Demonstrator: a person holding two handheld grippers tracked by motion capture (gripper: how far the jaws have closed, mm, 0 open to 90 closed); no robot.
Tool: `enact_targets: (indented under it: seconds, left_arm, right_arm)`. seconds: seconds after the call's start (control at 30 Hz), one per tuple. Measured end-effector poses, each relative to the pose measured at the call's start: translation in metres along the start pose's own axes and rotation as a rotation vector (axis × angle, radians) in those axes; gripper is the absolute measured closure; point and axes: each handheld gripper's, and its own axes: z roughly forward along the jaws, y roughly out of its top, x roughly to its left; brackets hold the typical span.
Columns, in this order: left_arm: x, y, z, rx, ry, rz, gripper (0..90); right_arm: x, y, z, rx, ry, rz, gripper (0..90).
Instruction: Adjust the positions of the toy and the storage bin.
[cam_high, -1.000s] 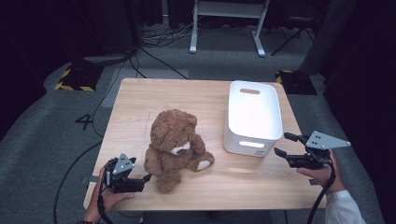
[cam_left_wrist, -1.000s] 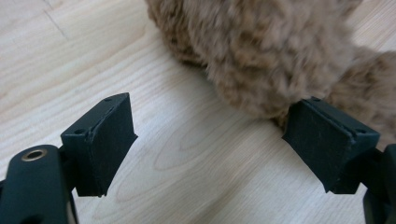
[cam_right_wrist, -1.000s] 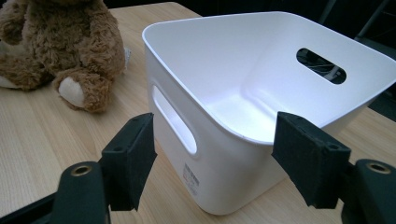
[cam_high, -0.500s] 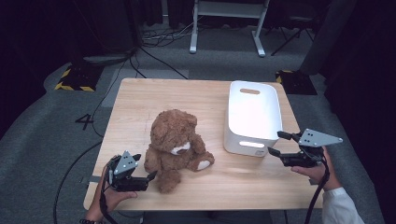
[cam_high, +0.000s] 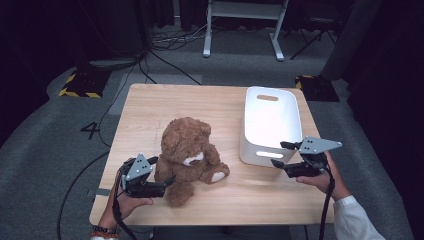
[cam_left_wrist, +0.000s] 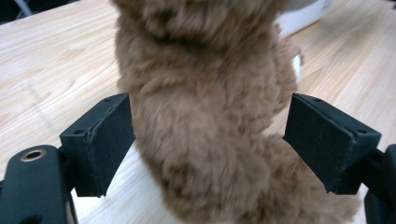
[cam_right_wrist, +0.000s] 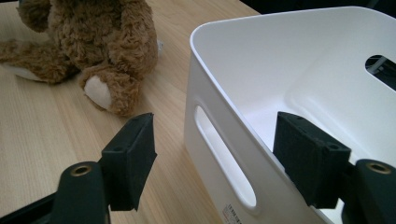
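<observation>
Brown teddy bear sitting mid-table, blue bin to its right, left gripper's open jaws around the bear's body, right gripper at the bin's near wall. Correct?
Not quite: the bin is white, as the high view shows. The rest stands: teddy bear sits mid-table, left gripper open around its body, right gripper straddling the bin's near wall.

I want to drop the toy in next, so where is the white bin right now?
In the high view the white bin stands on the right half of the wooden table, right of the teddy bear, with the right hand-held gripper at its near wall.

Brown teddy bear with cream paws, white bin, black claw pads, pale wood table
</observation>
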Motion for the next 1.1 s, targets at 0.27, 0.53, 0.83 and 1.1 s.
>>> enact_targets:
  seconds: [0.27,0.53,0.83,1.1]
  left_arm:
    - [0.005,0.017,0.009,-0.023,-0.033,-0.011,15.6]
    - [0.016,0.030,0.030,0.001,-0.058,-0.008,15.7]
    - [0.017,0.031,0.048,0.017,-0.053,0.001,17.2]
    - [0.007,0.032,0.058,0.064,0.008,0.055,40.0]
  right_arm:
    - [-0.002,0.002,0.007,0.016,0.007,0.011,30.3]
    - [-0.004,0.006,0.017,0.054,0.028,0.012,32.4]
    - [-0.008,0.010,0.033,0.082,0.046,-0.003,58.3]
    - [-0.010,0.010,0.032,0.079,0.079,-0.079,75.2]
